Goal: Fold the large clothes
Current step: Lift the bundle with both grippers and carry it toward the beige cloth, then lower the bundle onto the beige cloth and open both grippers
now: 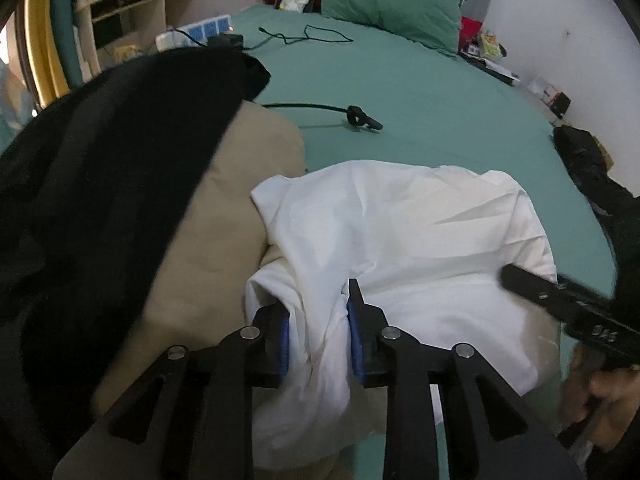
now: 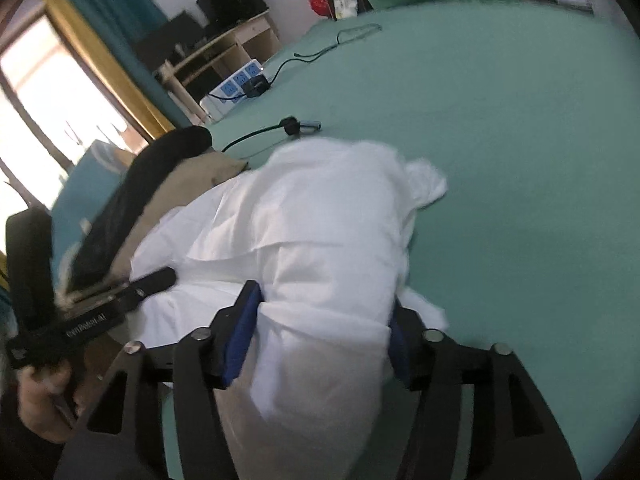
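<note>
The white garment (image 1: pixel 400 236) lies bunched on the green bed (image 1: pixel 420 92), filling the lower centre of both views, its length running away from the tools toward the pillow (image 1: pixel 392 4). The left gripper (image 1: pixel 318 332) is clamped on a gathered fold at its near edge. The right gripper (image 2: pixel 320 340) has cloth bulging between its fingers, apparently gripped. Both hold the same near edge, side by side.

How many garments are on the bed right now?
3. The white garment is gripped by both the left gripper and the right gripper; the beige garment lies beside it, partly under the black garment. More may be hidden beneath.
</note>
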`<state>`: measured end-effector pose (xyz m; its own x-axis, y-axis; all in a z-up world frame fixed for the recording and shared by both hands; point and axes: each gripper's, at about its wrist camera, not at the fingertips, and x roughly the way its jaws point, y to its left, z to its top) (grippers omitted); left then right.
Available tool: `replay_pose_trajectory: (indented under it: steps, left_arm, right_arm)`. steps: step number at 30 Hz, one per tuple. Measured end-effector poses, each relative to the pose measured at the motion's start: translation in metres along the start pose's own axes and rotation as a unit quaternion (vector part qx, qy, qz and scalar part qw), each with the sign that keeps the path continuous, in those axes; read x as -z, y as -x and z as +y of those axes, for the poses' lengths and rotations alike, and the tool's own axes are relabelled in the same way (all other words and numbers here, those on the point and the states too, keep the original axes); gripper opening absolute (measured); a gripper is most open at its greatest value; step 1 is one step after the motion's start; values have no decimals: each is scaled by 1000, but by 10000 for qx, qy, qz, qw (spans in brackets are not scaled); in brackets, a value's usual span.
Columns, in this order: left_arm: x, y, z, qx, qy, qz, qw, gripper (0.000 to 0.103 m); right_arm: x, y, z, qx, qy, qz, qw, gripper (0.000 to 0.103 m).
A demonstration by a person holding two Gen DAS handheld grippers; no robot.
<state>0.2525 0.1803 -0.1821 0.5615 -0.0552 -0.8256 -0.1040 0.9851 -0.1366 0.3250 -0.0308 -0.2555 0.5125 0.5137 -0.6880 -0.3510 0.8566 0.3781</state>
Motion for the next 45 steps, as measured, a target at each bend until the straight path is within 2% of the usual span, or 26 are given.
replay_pose_trajectory:
  steps: [3, 5, 8, 10, 11, 13, 14, 17, 18, 22, 24, 28, 30, 40, 45]
  left_arm:
    - [-2, 17, 0, -221, 41, -154, 9996, 28]
    - [-5, 31, -1, -287, 120, -293, 9991, 28]
    - [-12, 48, -6, -312, 247, -570, 9976, 28]
    - [-18, 57, -14, -370, 217, -731, 9964, 28]
    - [-20, 60, -18, -287, 221, -800, 9961, 28]
    - [-23, 60, -23, -146, 173, -831, 9963, 28]
    - [-25, 56, -26, -74, 181, -772, 9968, 28]
    - [-28, 19, -29, 300, 214, -141, 9992, 29]
    - [-25, 1, -28, 320, 239, 152, 9991, 29]
    - [-12, -30, -21, 77, 214, 542, 9983, 28]
    - [-10, -33, -18, 26, 255, 556, 9981, 28]
    - [-13, -24, -21, -101, 266, 512, 9983, 28]
    - [-11, -13, -22, -137, 279, 396, 9987, 28]
    - [12, 39, -20, 36, 460, 70, 9989, 29]
    - [25, 59, -35, 169, 511, -112, 9985, 29]
  right_arm:
    - [-5, 29, 7, 400, 478, -192, 9979, 58]
    - [-6, 54, 14, 547, 850, -553, 9933, 58]
    - [-8, 71, 21, 329, 1270, -778, 9883, 58]
    - [-9, 67, 27, -35, 1429, -663, 9875, 45]
    - [-11, 60, 28, -144, 1509, -567, 9868, 44]
    - [-11, 46, 31, -51, 1650, -432, 9853, 44]
    - [-11, 36, 29, -68, 1605, -318, 9865, 44]
    - [-7, 17, 21, 219, 1357, -65, 9905, 44]
    - [-7, 12, 18, 339, 1308, -9, 9908, 44]
    - [-3, 5, 2, 394, 1210, 149, 9918, 44]
    - [-1, 9, 2, 422, 1253, 137, 9911, 44]
    - [0, 15, 2, 577, 1254, 252, 9901, 54]
    - [1, 19, -1, 574, 1112, 325, 9916, 55]
    - [23, 49, -11, 688, 805, 579, 9927, 57]
    - [41, 72, -10, 735, 796, 596, 9923, 61]
